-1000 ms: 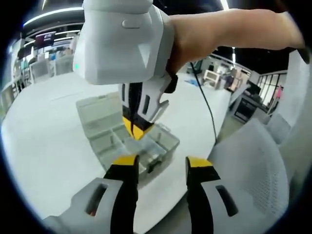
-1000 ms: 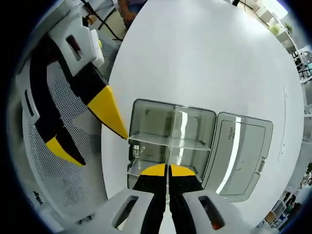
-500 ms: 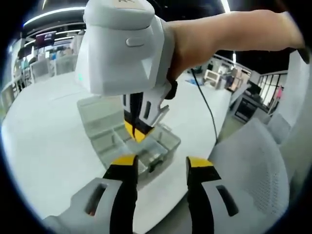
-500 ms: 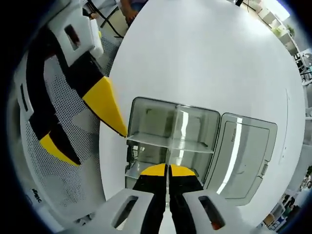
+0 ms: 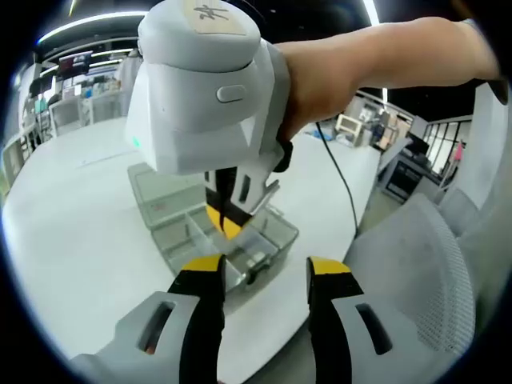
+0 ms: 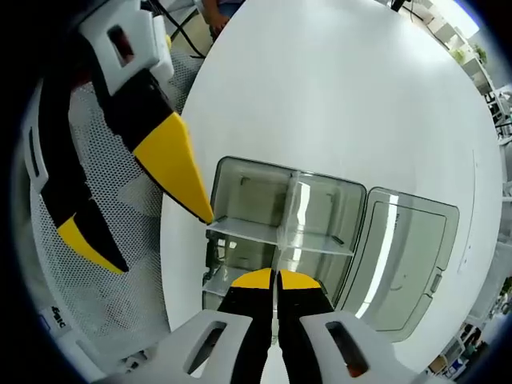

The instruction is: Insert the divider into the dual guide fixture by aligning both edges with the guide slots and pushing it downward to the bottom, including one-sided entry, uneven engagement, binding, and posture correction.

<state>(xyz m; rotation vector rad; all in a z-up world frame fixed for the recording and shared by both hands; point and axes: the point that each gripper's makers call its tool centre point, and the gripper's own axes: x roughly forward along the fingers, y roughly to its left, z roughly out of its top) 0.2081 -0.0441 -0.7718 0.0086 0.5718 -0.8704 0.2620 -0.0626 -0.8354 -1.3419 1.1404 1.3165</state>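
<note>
Right tongs (image 6: 276,278), pinched on a clear plastic divider (image 6: 286,228), hold it upright over the open compartment box (image 6: 320,200) on the white counter (image 6: 344,88), lining it with the slots. Left tongs (image 5: 264,270) gape empty beside the box's edge, probably to steady it.

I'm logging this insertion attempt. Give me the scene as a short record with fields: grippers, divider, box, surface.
right gripper: jaws shut on the clear divider, directly above the box
left gripper: jaws open, holding nothing; one yellow tip sits at the box's near corner in the right gripper view
divider: upright, running across the box's middle; seating depth cannot be told
box: clear compartment box, its lid open flat beside it
surface: white table, box near its edge
</note>
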